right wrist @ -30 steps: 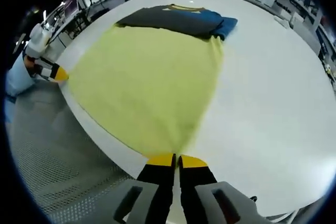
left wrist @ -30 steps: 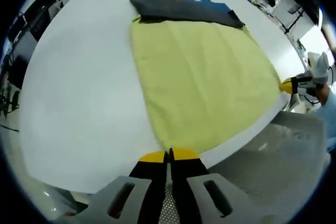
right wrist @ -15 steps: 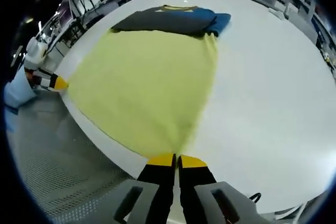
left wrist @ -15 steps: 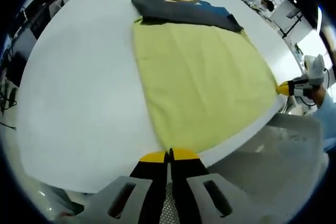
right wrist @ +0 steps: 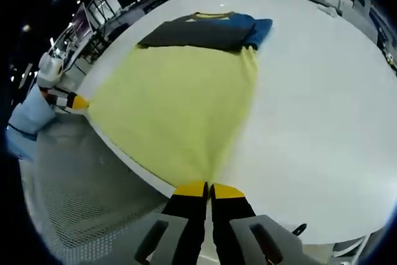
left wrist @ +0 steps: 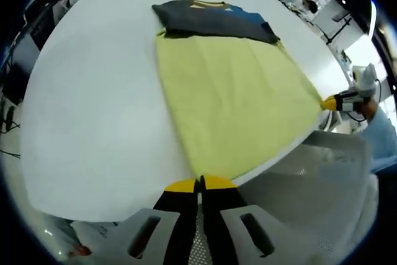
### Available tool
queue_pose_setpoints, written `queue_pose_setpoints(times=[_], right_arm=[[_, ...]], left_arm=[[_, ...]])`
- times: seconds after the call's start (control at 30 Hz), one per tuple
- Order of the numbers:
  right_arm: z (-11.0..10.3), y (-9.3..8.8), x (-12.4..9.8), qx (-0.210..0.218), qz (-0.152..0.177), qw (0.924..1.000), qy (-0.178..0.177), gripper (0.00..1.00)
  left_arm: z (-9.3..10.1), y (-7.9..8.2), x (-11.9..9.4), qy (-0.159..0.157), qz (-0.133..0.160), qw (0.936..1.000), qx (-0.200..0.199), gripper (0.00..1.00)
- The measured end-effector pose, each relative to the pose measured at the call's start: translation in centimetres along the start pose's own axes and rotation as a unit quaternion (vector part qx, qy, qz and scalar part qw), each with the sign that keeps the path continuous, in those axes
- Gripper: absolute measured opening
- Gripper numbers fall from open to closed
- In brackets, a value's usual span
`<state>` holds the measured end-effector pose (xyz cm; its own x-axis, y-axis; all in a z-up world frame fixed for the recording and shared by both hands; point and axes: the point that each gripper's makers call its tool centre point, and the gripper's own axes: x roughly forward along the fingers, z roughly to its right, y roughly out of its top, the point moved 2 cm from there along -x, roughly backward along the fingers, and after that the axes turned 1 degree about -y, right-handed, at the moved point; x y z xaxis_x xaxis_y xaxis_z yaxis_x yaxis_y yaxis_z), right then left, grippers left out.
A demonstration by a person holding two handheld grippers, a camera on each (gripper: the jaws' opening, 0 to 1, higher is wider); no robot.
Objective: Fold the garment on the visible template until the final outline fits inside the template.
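A yellow cloth template point(left wrist: 229, 100) lies spread over the white table point(left wrist: 93, 97), reaching its near edge. A dark grey and blue folded garment point(left wrist: 211, 18) rests on the template's far end, also seen as the garment point(right wrist: 208, 30) beyond the template point(right wrist: 180, 103). My left gripper point(left wrist: 200, 183) is shut on the template's near left corner. My right gripper point(right wrist: 208, 188) is shut on the near right corner. The right gripper point(left wrist: 335, 102) shows at the template's far right corner, and the left gripper point(right wrist: 73, 100) shows at the left in the right gripper view.
The white table point(right wrist: 316, 110) spreads wide to both sides of the template. Below its near edge is a grey mesh floor point(right wrist: 80, 197). A light blue sleeve point(left wrist: 378, 141) of the person shows at right. Desks and shelves line the room behind.
Both grippers stay shut on the template corners. The template and garment have slid slightly nearer to the table's near edge, with the cloth drawn taut between the two corners.
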<state>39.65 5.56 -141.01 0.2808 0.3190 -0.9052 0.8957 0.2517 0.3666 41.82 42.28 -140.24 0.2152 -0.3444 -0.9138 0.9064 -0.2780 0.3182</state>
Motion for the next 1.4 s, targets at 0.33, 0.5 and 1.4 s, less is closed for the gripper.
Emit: queue_pose_setpoints(times=[0.33,0.5,1.4], right_arm=[[-1.2,-1.4,-1.4,0.014,-0.024,0.9991,0.032,0.00],[-1.4,-1.4,-1.7,0.015,-0.027,0.9989,0.035,0.00],[0.8,13.1,-9.7,-0.058,0.112,0.9920,0.001,0.00]], left_arm=[[0.4,-1.8,-1.4,-0.022,-0.028,0.9994,-0.005,0.00],[0.7,-1.8,-1.7,-0.024,-0.035,0.9991,0.001,0.00],[-0.4,12.5,-9.6,0.031,0.107,0.9887,0.100,0.00]])
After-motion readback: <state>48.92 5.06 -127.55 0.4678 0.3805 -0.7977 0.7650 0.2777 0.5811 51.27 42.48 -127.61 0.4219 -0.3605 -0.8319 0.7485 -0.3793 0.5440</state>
